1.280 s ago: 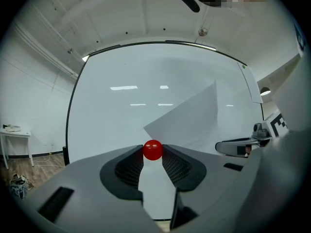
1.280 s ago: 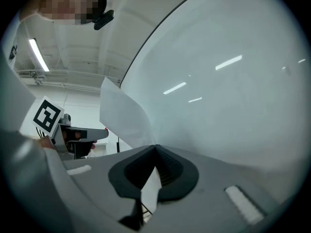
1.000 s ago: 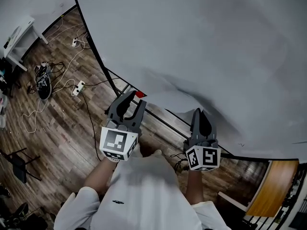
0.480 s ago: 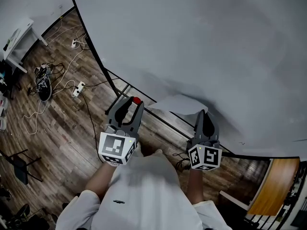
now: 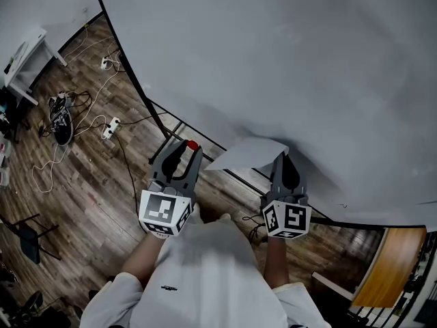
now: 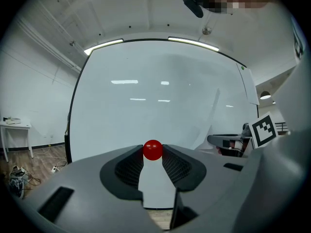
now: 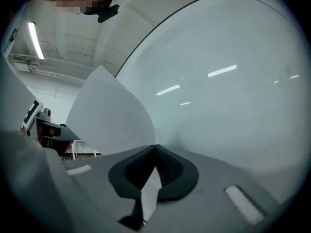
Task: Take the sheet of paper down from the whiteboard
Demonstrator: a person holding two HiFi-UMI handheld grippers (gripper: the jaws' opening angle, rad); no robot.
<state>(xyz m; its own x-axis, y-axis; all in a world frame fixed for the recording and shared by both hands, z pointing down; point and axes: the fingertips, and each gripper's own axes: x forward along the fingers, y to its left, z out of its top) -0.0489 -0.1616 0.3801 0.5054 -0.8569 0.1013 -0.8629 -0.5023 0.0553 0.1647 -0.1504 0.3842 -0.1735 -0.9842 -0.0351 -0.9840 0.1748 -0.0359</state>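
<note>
The red magnet (image 6: 152,150) is pinched between the jaw tips of the left tool (image 5: 186,149) and held just off the whiteboard (image 5: 273,60), presumably so that nothing pins the paper. The sheet of paper (image 5: 247,153) is clamped by its right edge in the closed right tool (image 5: 283,161) and curls leftward near the board's lower edge. Whether it touches the board cannot be told. The task is judged nearly done: the sheet only needs carrying away.

The whiteboard (image 5: 287,60) walls off everything ahead. The paper (image 5: 247,153) curls across the gap between the left gripper (image 5: 190,147), its jaws filled by a ball (image 6: 152,150), and the right gripper (image 5: 282,158). Leftward lies open room over floor cables (image 5: 82,125).
</note>
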